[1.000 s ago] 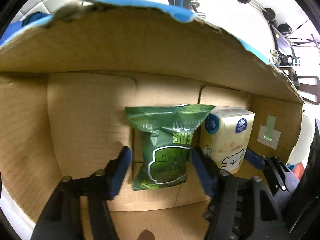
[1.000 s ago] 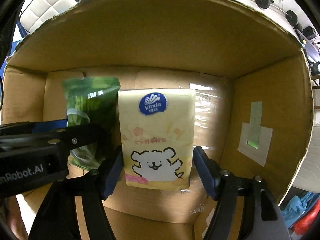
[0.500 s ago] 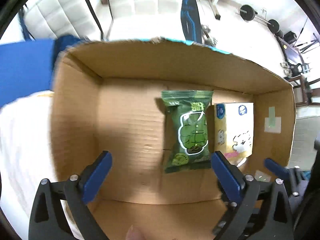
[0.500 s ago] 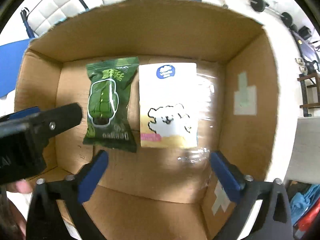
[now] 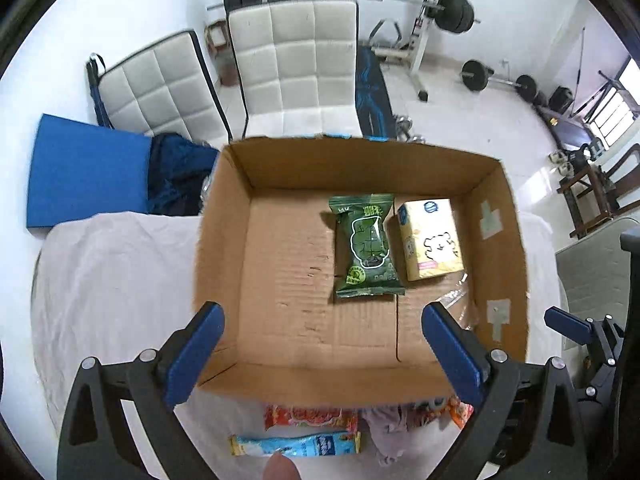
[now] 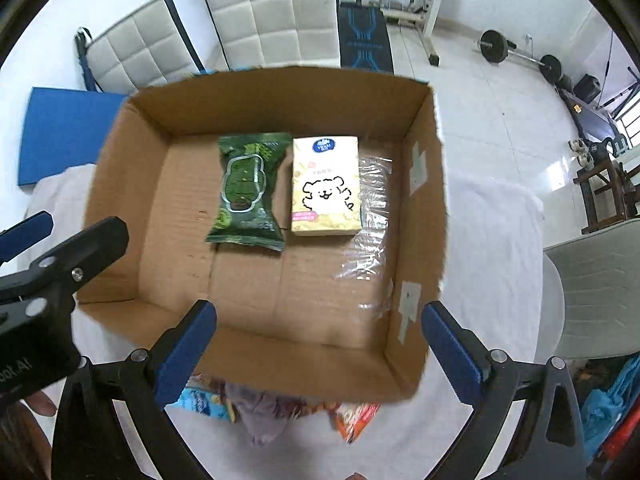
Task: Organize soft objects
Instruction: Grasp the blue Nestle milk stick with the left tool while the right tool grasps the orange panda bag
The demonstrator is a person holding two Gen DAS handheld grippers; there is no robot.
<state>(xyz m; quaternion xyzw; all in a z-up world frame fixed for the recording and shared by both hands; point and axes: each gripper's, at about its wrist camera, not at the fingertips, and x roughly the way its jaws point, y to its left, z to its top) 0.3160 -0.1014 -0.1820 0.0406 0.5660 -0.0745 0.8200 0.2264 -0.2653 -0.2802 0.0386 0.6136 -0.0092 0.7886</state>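
Left wrist view: left gripper (image 5: 322, 332) spread wide, nothing between the blue pads (image 5: 195, 350), poised above the near edge of the box (image 5: 224, 240). Jaws on both grippers just been opening, each item let go. Beyond the pads, green pack (image 5: 366, 246) flat on the box floor, tissue pack (image 5: 430, 240) just beside it on its right, nearly touching. Right gripper's blue tip peeking in at far right. Below the box's near wall, on the white cloth (image 5: 112, 276), red packet (image 5: 312, 416) and blue-and-yellow sachet (image 5: 294, 445), outside the box.

Right wrist view: right gripper (image 6: 320, 344) likewise fully open and empty, over the box's near wall. Green pack (image 6: 246, 192) and tissue pack (image 6: 325, 186) side by side, toward the far wall. Black body of the left gripper at the left edge. Chairs (image 6: 276, 12) and barbell (image 6: 516, 54) behind
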